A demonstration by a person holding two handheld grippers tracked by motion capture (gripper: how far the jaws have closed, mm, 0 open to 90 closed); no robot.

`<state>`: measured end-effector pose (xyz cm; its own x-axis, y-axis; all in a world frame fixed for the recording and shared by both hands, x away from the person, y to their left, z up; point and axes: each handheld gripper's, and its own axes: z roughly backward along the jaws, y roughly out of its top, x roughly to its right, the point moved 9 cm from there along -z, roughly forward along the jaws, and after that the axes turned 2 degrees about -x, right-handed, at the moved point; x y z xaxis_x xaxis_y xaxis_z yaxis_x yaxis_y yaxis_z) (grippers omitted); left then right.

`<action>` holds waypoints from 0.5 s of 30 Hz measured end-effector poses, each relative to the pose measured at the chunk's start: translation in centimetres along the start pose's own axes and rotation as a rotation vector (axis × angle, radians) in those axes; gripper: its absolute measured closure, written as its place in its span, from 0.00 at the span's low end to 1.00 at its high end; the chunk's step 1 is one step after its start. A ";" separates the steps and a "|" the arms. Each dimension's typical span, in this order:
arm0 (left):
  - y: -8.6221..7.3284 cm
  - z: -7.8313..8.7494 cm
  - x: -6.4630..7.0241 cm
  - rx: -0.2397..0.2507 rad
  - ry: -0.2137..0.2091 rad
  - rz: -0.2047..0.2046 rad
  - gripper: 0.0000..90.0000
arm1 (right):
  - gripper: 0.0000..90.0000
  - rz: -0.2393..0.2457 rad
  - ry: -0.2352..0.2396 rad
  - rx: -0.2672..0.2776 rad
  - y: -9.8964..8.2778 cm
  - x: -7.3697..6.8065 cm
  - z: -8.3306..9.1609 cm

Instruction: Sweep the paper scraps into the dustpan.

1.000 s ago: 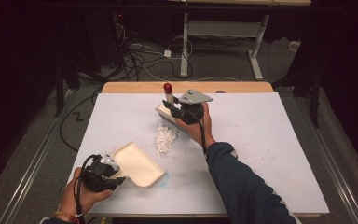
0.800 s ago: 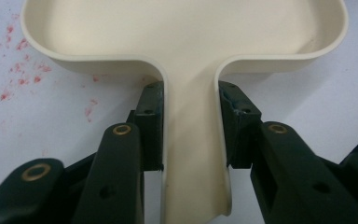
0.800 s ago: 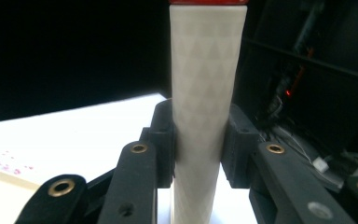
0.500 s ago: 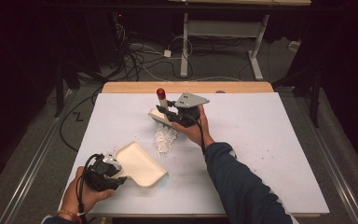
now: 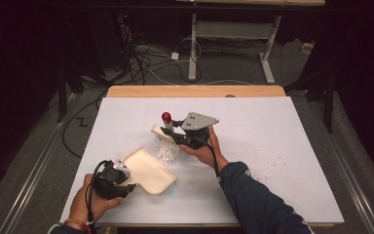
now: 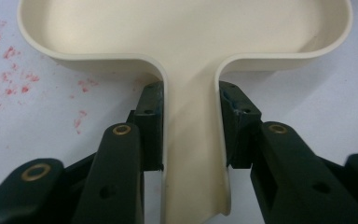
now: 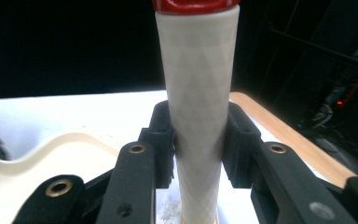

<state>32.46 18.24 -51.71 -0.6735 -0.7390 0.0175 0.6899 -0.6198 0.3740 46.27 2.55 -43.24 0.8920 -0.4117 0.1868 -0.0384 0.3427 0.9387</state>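
a person sits at a white table (image 5: pixel 282 146), holding a two-jaw gripper in each hand. the left gripper (image 5: pixel 111 179) is near the front left edge of the table, and its jaws are closed on the narrow handle of a cream dustpan (image 5: pixel 148 170). in the left gripper view, the black pads (image 6: pixel 150 126) press on both sides of that handle, and the dustpan (image 6: pixel 186 42) opens out wide just past them, lying flat on the table. faint red specks (image 6: pixel 9 70) mark the table surface to the left of the pan.

the right gripper (image 5: pixel 187 134) is near the middle of the table, its jaws closed on the white handle of a small brush (image 5: pixel 163 127) with a red end cap. in the right gripper view, the brush handle (image 7: pixel 198 107) stands upright between the two pads. the brush's pale head touches a small pile of white shreds (image 5: pixel 168 151), which lies on the table just beyond the dustpan's open edge. a wooden strip (image 5: pixel 195 91) runs along the table's far edge.
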 end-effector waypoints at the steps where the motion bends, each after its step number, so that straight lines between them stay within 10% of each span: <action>1: 0.0 0.0 0.0 0.000 0.000 0.000 0.70 | 0.77 -0.001 0.004 0.002 0.0 -0.2 0.1; 15: 1.1 -1.3 0.1 -0.029 0.005 0.012 0.70 | 0.77 -0.021 0.045 0.021 0.9 -3.8 0.6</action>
<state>33.49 17.13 -52.51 -0.6635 -0.7480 0.0170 0.7056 -0.6179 0.3469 42.53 3.89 -42.91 0.9119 -0.3804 0.1543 -0.0284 0.3165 0.9482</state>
